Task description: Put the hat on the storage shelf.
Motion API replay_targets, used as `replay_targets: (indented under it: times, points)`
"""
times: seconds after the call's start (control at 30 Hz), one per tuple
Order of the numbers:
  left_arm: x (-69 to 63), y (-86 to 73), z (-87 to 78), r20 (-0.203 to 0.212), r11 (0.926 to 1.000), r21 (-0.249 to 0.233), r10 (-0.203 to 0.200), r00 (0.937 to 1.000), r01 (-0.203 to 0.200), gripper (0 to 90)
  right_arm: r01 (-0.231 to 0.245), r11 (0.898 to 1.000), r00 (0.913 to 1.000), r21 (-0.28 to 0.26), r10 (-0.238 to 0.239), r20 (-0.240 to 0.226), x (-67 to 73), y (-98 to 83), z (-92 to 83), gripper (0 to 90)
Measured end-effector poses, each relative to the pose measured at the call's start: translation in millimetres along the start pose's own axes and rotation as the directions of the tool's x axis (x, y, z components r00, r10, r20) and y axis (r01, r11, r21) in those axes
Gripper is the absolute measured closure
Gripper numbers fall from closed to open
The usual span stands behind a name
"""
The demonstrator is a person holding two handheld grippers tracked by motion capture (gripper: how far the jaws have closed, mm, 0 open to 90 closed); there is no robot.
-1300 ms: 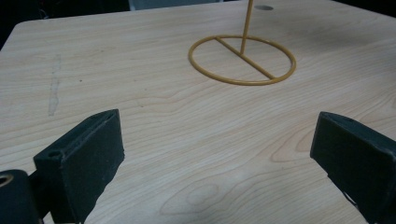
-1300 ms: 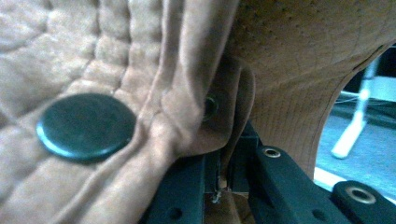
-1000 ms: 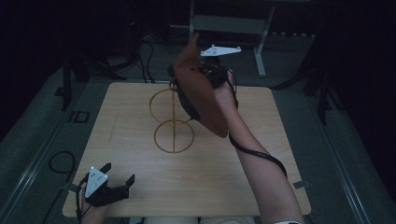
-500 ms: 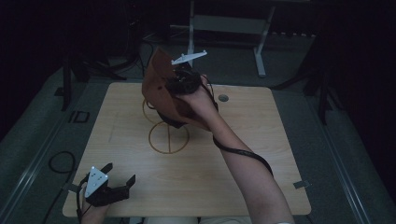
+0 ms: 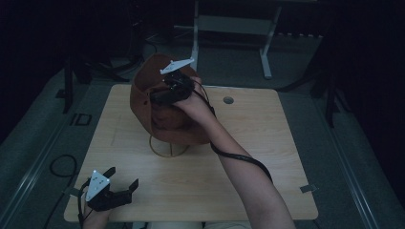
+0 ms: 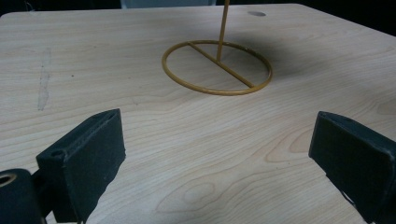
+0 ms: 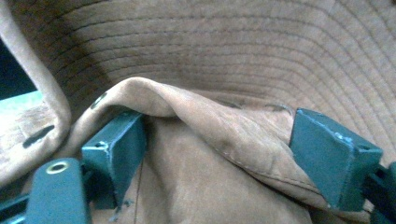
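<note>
A brown soft hat [image 5: 165,121] sits over the top of a yellow wire stand [image 5: 168,151] at the middle of the wooden table [image 5: 267,157]. My right gripper [image 5: 160,98] is at the hat's crown. Its jaws have just been opening, and in the right gripper view they [image 7: 219,149] stand wide apart with a fold of the hat [image 7: 233,56] lying loose between them. My left gripper [image 5: 122,177] rests open and empty at the table's near left corner. In the left gripper view it [image 6: 219,154] faces the stand's ring base [image 6: 217,70].
A small round hole [image 5: 228,100] lies in the table's far side. A metal frame [image 5: 234,24] stands on the floor beyond the table. A cable loop [image 5: 59,167] lies on the floor at the left. The room around is dark.
My right hand carried the hat left and down onto the stand, and its jaws went from shut on the hat to wide apart. The left gripper stayed put.
</note>
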State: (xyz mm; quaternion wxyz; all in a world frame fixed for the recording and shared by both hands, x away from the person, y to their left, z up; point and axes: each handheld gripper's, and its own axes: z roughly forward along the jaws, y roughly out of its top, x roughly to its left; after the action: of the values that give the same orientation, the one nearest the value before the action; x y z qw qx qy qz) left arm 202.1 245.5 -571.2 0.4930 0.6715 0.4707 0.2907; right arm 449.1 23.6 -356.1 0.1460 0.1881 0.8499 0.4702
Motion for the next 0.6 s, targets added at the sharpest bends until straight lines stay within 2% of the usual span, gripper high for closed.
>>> replay_targets:
  times: [0.1, 0.17, 0.2, 0.27, 0.43, 0.5, 0.6]
  points:
    - [-0.5, 0.0, 0.5, 0.003, 1.0, 0.003, 0.005, 1.0, -0.005, 4.0, 0.071, 0.997, 0.9967, -0.012, -0.07, 0.042, 5.1, -2.7, 8.3, 14.3]
    - [-1.1, -0.1, 1.1, 0.006, 1.0, 0.002, 0.003, 1.0, -0.003, 4.1, 0.112, 0.993, 0.9904, -0.03, -0.109, 0.086, 11.2, -5.8, 14.5, 13.3]
    - [-1.1, -0.1, 1.1, 0.006, 1.0, 0.002, 0.003, 1.0, -0.003, 4.0, 0.112, 0.993, 0.9904, -0.03, -0.109, 0.086, 11.2, -5.8, 14.5, 13.3]
    - [-1.8, -0.3, 0.9, 0.008, 1.0, 0.005, 0.008, 0.9999, -0.008, 4.0, 0.155, 0.987, 0.9821, -0.033, -0.15, 0.114, 17.6, -7.6, 18.1, 11.8]
    - [-1.0, -1.7, 1.9, 0.009, 0.9999, 0.01, 0.003, 1.0, -0.003, 4.0, 0.144, 0.989, 0.9854, -0.022, -0.141, 0.095, 15.1, -6.0, 16.0, 12.1]
    - [-1.0, -2.1, 2.0, 0.009, 0.9999, 0.011, 0.003, 1.0, -0.003, 4.0, 0.123, 0.992, 0.99, -0.031, -0.12, 0.074, 13.3, -5.6, 13.6, 12.3]
    - [-0.7, -2.2, 2.1, 0.008, 0.9999, 0.013, 0.005, 1.0, -0.005, 4.0, 0.12, 0.992, 0.9919, -0.032, -0.119, 0.046, 11.2, -4.5, 7.5, 12.8]
